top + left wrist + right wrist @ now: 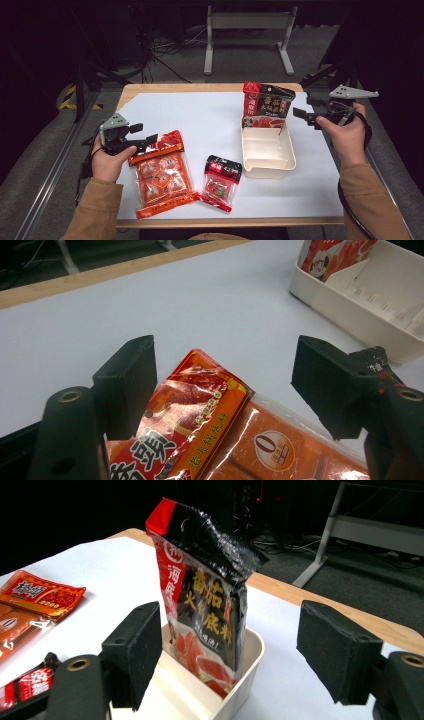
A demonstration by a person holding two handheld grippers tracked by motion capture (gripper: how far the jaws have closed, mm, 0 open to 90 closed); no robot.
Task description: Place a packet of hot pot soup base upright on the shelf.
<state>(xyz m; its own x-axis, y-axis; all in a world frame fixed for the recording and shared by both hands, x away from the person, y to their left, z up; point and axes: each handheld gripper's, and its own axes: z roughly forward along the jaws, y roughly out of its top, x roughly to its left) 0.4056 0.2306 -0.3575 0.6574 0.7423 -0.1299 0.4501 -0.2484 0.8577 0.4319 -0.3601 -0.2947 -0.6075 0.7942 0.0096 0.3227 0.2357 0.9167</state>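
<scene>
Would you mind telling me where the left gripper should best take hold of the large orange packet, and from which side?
Grip the orange packet by its flat sealed header strip, coming in from the near-left corner, where the left gripper already straddles it with open jaws. The header is thin and stiff, and it lifts a little off the table; the body bulges with blocks.

A small red-and-black sachet (221, 181) lies flat near my edge of the worktop (210, 120), between the big orange pack and the white tub, touching neither. White sheeting covers the worktop, a wood rim showing at its far edge. Beyond it, a grey metal frame (248, 35) stands on the floor beside loose cables (160, 55).
</scene>
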